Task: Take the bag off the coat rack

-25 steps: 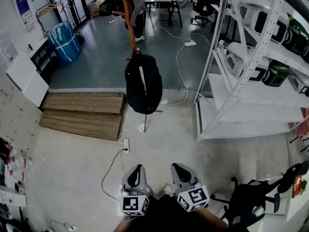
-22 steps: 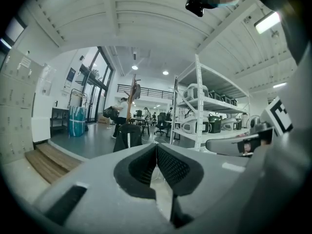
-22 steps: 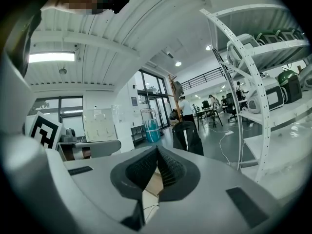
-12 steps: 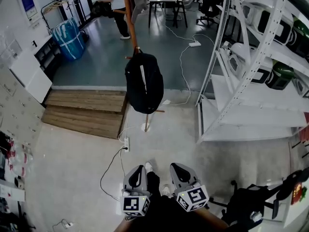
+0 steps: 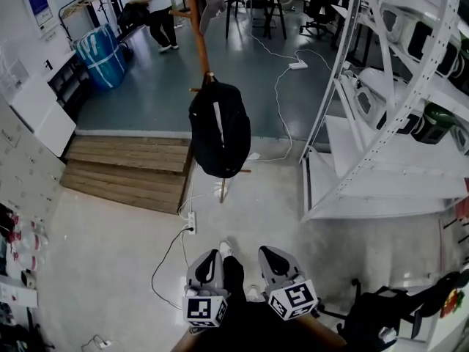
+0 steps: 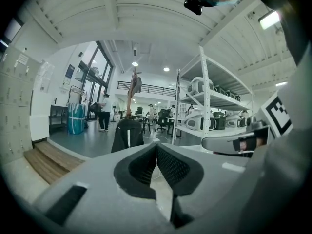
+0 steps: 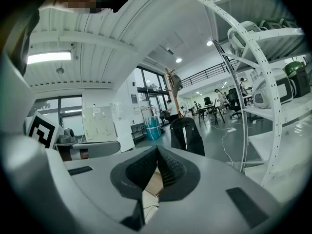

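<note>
A black backpack (image 5: 218, 127) with a pale stripe hangs on a tall brown wooden coat rack (image 5: 198, 31) in the middle of the head view. The same backpack (image 6: 126, 135) shows far ahead in the left gripper view, and again as the backpack (image 7: 187, 135) in the right gripper view. My left gripper (image 5: 208, 261) and right gripper (image 5: 274, 259) are held close to my body at the bottom of the head view, well short of the rack. Both are shut with nothing between the jaws.
White metal shelving (image 5: 381, 86) with appliances stands at the right. A low wooden platform (image 5: 128, 171) lies left of the rack. A power strip (image 5: 192, 221) and cables trail over the floor. A black office chair (image 5: 388, 314) is at lower right. A person (image 5: 155, 9) walks far behind.
The view has crept slightly nearer the rack, and my shoe now shows between the grippers. The person at the back has moved left. Both grippers stay shut.
</note>
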`<act>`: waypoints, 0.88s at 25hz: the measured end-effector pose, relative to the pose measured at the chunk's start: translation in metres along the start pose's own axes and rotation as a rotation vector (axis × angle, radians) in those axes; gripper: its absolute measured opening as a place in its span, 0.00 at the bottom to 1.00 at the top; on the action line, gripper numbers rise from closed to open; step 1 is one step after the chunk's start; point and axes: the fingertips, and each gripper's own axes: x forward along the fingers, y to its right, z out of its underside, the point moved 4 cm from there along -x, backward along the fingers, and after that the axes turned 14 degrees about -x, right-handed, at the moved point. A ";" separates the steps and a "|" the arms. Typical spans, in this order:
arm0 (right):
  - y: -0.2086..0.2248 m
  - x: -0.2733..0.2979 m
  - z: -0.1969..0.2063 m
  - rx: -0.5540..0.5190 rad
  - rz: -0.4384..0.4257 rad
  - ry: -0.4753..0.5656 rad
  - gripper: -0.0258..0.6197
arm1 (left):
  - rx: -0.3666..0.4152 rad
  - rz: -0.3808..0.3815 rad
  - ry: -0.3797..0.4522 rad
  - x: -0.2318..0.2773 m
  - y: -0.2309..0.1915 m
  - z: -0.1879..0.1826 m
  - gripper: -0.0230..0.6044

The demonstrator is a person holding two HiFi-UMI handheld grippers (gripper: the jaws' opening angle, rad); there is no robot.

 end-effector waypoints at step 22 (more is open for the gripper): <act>0.080 0.234 -0.039 0.005 0.000 -0.040 0.06 | -0.025 0.022 -0.036 0.210 -0.127 -0.084 0.06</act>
